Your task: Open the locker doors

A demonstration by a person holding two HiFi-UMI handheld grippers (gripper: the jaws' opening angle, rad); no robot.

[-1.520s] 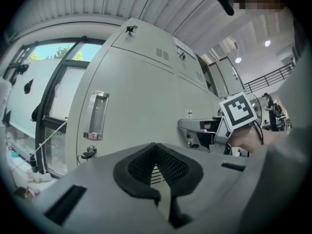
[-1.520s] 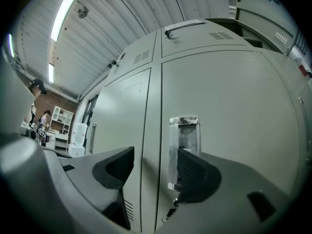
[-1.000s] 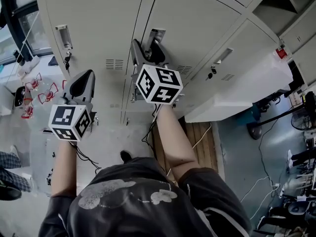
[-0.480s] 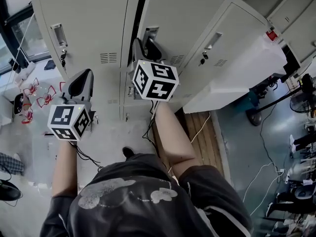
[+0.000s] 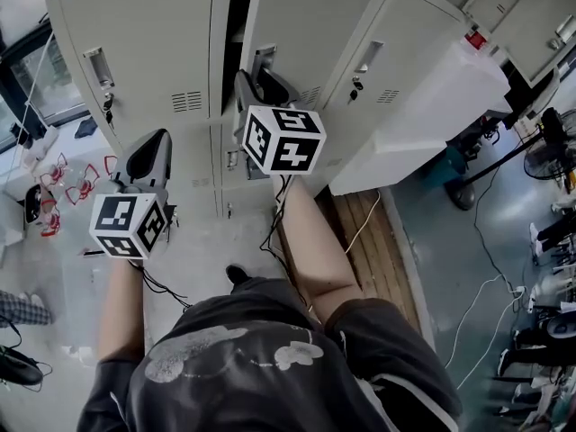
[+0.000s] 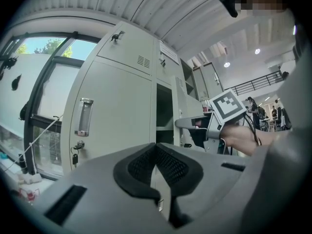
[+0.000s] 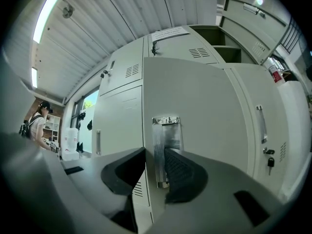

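A row of grey lockers fills the top of the head view. The middle locker door (image 5: 306, 16) stands ajar, with a dark gap (image 5: 238, 7) along its left edge. My right gripper (image 5: 261, 81) is shut on that door's metal handle (image 7: 165, 140): one pad lies behind the door's edge, the other presses in the handle recess. In the right gripper view the right gripper (image 7: 155, 165) straddles the edge of the middle door (image 7: 195, 101). My left gripper (image 5: 151, 142) hangs lower and to the left, shut and holding nothing, as the left gripper (image 6: 156, 147) view confirms. The left locker door (image 5: 144, 25) is closed.
The left locker has a handle (image 5: 97, 66) with keys below it. The right locker door (image 5: 405, 43) is closed. A white cabinet (image 5: 432, 115) stands to the right beside a wooden pallet (image 5: 369, 241). Cables run across the floor, and red objects (image 5: 67, 174) lie at left.
The middle door has swung out from the frame and the dark gap beside it has widened. My right gripper stays on its handle. The left gripper has hardly moved.
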